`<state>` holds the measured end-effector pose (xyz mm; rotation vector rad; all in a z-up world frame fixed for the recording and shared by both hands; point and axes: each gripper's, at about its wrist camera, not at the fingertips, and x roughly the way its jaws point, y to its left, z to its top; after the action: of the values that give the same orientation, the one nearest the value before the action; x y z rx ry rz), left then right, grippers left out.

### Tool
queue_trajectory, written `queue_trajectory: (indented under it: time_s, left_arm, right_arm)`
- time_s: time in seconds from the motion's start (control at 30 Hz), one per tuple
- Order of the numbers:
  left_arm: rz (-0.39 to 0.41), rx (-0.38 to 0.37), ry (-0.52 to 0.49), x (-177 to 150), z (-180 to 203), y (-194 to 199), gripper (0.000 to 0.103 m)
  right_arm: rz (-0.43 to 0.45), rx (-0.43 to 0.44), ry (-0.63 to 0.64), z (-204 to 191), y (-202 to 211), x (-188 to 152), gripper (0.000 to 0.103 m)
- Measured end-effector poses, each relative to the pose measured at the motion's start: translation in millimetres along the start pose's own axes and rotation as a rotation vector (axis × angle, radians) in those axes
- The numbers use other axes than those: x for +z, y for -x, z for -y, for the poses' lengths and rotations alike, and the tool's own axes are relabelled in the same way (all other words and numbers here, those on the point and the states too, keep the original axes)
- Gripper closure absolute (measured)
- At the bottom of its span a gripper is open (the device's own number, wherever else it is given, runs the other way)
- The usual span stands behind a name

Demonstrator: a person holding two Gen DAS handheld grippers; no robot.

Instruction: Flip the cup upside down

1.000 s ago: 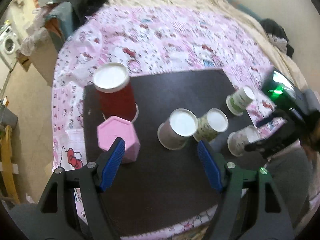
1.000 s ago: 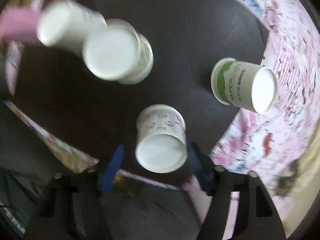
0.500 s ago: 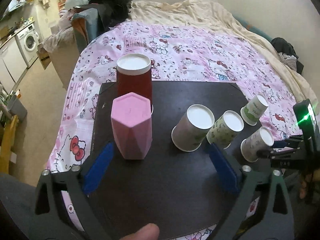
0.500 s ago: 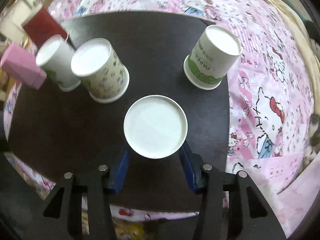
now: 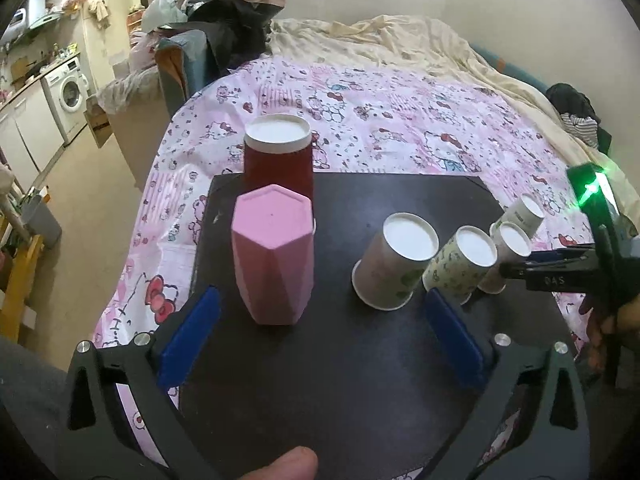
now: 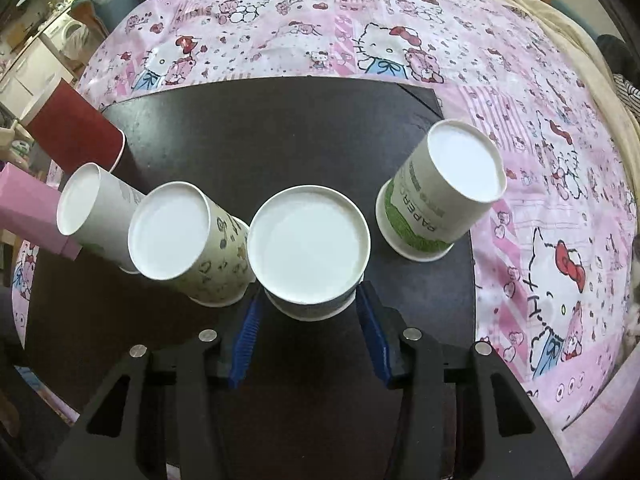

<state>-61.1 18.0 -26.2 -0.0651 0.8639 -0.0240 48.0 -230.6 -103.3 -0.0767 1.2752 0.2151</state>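
Several cups stand bottom-up on a black board [image 5: 360, 360] laid on a bed. My right gripper [image 6: 308, 300] points steeply down, shut on a white paper cup [image 6: 308, 248], its blue pads pressing the cup's sides near the rim. This cup stands close beside a patterned cup [image 6: 188, 240]. A green-lettered cup [image 6: 440, 196] stands to its right and a grey one [image 6: 92, 212] at far left. My left gripper [image 5: 320, 300] hangs over the board's near side, its jaws opening wide with nothing pressed between them. A pink hexagonal cup [image 5: 272, 264] and a red cup [image 5: 278, 160] stand just beyond its left finger.
The board [image 6: 280, 120] rests on a pink cartoon-cat sheet [image 5: 400, 120], with a beige blanket [image 5: 400, 44] behind. A thumb [image 5: 280, 464] shows at the bottom of the left wrist view. Piled bags, cabinets and a washing machine [image 5: 66, 94] lie to the left.
My left gripper has opened wide and drawn back from the pink cup. My right gripper has shut on the white cup, turned steeply down, and the cup now stands bottom-up beside the patterned cup.
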Motion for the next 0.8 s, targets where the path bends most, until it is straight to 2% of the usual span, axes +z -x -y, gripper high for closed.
queue_trajectory:
  time_s: [0.03, 0.1, 0.17, 0.2, 0.37, 0.53, 0.7, 0.8]
  left_arm:
    - [0.002, -0.002, 0.004, 0.2, -0.9, 0.8, 0.001]
    - [0.005, -0.004, 0.008, 0.1, -2.2, 1.8, 0.001]
    - [0.012, -0.004, 0.009, 0.2, -2.4, 2.5, 0.001]
    - [0.022, 0.0, 0.006, 0.3, -1.7, 3.5, 0.001]
    - [0.062, 0.011, 0.006, 0.0, 0.0, 10.6, 0.001]
    - [0.091, 0.046, -0.006, -1.3, 4.7, 18.2, 0.001]
    - [0.158, 0.069, 0.001, -6.5, 5.2, 36.1, 0.001]
    - [0.191, 0.075, 0.003, -10.3, 6.2, 44.2, 0.001]
  right_arm:
    - [0.017, 0.0, 0.007, 0.0, 3.1, -1.0, 0.05]
    - [0.038, -0.014, 0.013, 0.3, 10.9, -3.7, 0.04]
    - [0.083, -0.004, -0.006, 2.3, 25.0, -6.5, 0.014]
    - [0.108, 0.002, -0.019, 2.7, 33.9, -9.3, 0.01]
    - [0.253, 0.075, -0.068, -6.4, 76.2, -36.5, 0.004]
    - [0.394, 0.137, -0.144, -16.9, 100.0, -66.6, 0.0]
    - [0.519, 0.101, -0.15, -30.0, 113.2, -89.1, 0.0]
    - [0.545, 0.096, -0.139, -37.2, 116.6, -96.3, 0.0]
